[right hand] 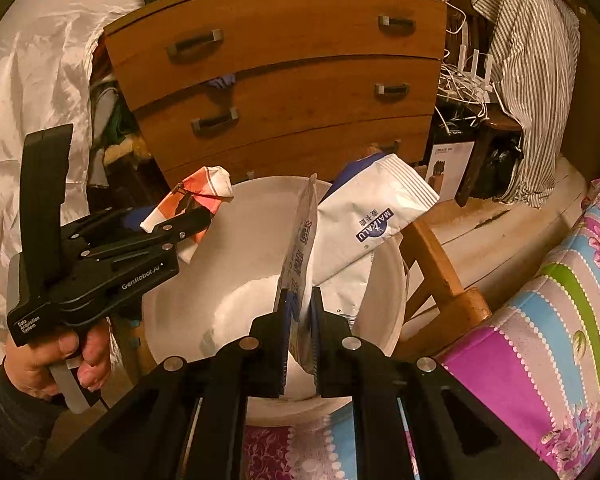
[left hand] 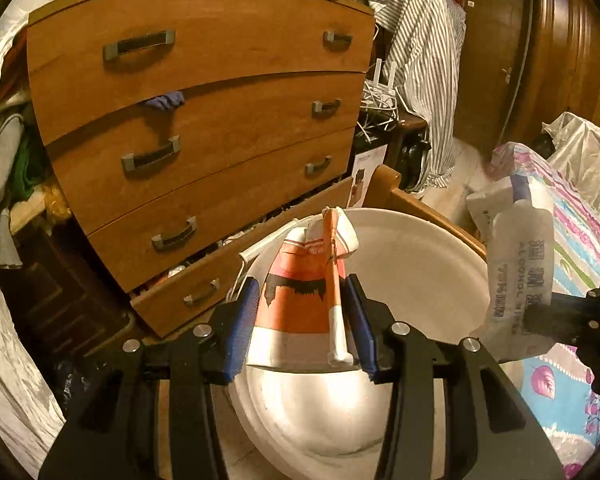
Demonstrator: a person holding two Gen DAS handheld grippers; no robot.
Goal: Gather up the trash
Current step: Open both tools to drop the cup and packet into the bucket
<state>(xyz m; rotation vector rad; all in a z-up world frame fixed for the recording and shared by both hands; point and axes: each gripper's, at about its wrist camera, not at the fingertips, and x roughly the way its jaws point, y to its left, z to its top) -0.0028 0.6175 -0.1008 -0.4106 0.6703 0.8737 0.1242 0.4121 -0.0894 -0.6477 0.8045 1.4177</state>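
Both tools are holding trash over the white basin (right hand: pixel 236 240): left tool (left hand: pixel 300 320) clamping an orange-and-white wrapper (left hand: pixel 300 304), right tool (right hand: pixel 300 332) pinching a wipes packet (right hand: pixel 302 248). Likely next: opening both to drop them in.

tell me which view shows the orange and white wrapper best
The left wrist view: the orange and white wrapper fills the centre, pinched between the left gripper fingers above the white basin, its black print visible. The right wrist view shows only its crumpled top from the side, partly hidden by the left gripper.
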